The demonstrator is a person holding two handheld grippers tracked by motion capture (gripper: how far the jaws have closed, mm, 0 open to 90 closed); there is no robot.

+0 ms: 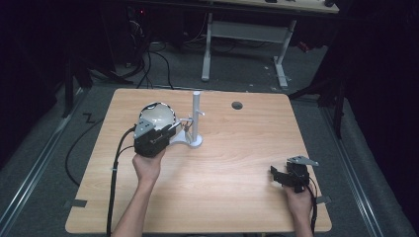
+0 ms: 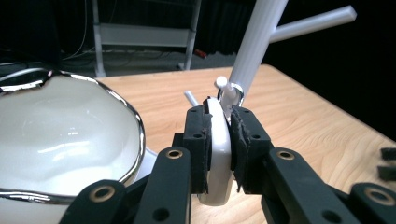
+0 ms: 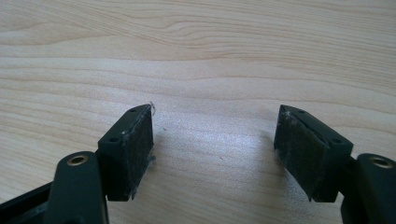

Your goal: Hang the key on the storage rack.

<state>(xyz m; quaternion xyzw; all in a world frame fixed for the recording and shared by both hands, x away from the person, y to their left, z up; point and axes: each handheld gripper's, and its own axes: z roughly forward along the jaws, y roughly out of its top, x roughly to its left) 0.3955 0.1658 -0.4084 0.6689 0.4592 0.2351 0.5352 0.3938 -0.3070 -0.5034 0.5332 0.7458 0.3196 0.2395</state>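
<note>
The high view shows a light wooden table (image 1: 212,192) with a round cable hole (image 1: 237,105) near its far edge, standing on grey carpet in a dark room; a white-legged desk (image 1: 207,49) stands behind it. On the table's left half a white mug (image 1: 157,116) with a silver rim sits beside a white stand (image 1: 195,118) with pegs. The left gripper (image 1: 170,131) is at the mug, and the right gripper (image 1: 274,174) rests near the right front corner, well apart from both.

The left gripper view adds the grip itself: the left gripper (image 2: 219,144) has its jaws clamped on the mug's white handle (image 2: 218,154), the mug body (image 2: 60,140) lying at left and the stand's post (image 2: 254,44) rising just behind.

In the right gripper view the right gripper (image 3: 212,149) has its jaws spread wide over bare wood grain (image 3: 201,56), with nothing between them.
</note>
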